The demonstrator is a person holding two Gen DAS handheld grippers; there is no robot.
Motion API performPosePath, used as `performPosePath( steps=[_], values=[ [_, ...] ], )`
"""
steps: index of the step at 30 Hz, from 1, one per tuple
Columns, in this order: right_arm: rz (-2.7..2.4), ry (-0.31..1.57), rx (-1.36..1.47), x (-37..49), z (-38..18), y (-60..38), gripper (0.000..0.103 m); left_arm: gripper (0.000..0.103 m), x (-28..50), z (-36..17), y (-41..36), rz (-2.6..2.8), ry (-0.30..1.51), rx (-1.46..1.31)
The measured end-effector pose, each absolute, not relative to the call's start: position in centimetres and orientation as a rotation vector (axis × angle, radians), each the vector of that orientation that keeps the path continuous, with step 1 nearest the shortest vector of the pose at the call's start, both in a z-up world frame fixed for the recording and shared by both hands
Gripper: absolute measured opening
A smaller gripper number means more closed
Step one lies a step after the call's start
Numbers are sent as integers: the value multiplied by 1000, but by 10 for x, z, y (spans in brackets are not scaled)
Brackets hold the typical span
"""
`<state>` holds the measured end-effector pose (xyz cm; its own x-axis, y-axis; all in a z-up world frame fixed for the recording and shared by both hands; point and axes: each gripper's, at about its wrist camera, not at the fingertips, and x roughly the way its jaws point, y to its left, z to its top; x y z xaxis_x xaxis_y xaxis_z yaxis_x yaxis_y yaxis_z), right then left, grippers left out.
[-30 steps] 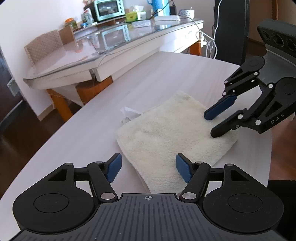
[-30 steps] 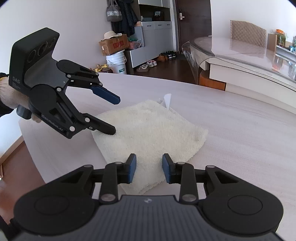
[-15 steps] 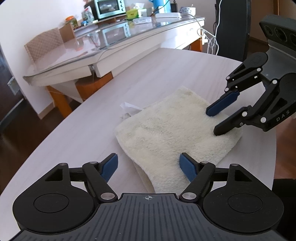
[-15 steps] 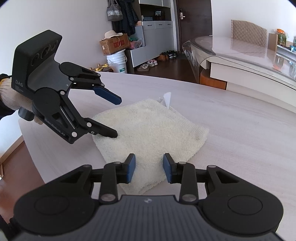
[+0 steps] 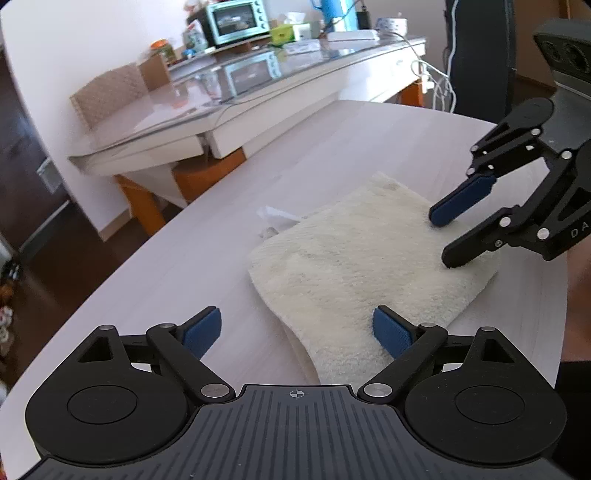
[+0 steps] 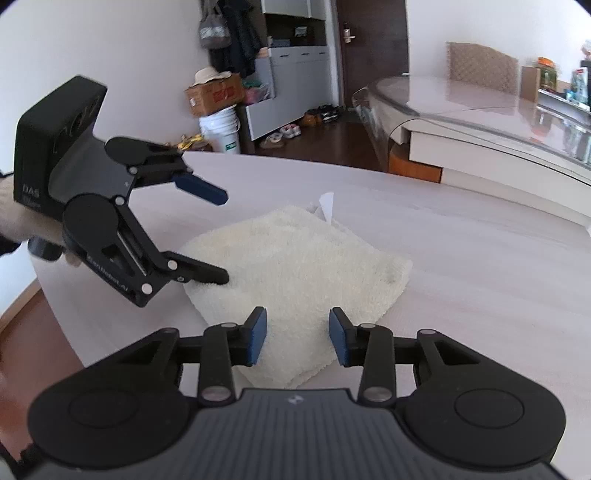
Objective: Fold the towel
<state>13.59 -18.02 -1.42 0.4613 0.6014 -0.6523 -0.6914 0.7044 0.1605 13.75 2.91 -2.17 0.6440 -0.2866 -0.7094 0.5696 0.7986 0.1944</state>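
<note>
A cream towel (image 5: 362,266) lies folded into a small square on the pale wooden table (image 5: 221,236), with a white label sticking out at its far corner. It also shows in the right wrist view (image 6: 295,266). My left gripper (image 5: 297,330) is open and empty, just above the towel's near edge; in the right wrist view (image 6: 223,236) its lower finger rests on the towel's left edge. My right gripper (image 6: 297,336) is open and empty over the towel's near corner; in the left wrist view (image 5: 443,240) its lower finger touches the towel's right side.
A glass-topped side table (image 5: 221,110) with a toaster oven (image 5: 232,20) and clutter stands beyond the table. A white bucket (image 6: 221,129), a cardboard box and shoes sit on the dark floor near a door. The table edge (image 6: 55,314) is close at the left.
Both grippers have drawn back a little from the towel. The right gripper's jaws have opened wider. The towel has not moved.
</note>
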Motion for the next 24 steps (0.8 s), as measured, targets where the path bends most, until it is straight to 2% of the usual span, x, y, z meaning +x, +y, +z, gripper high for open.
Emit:
performPosePath(
  steps=[6,12,24],
  values=[
    [797,722,-163,125,-13,-174,43,97,126,-10,33,-478,702,386],
    [790,694,-294,116,-20,-163,47,97,122,-22,33,-453,717,416],
    [809,660,-240,117,-9,-155,47,98,120,-16,53,-405,714,348]
  ],
)
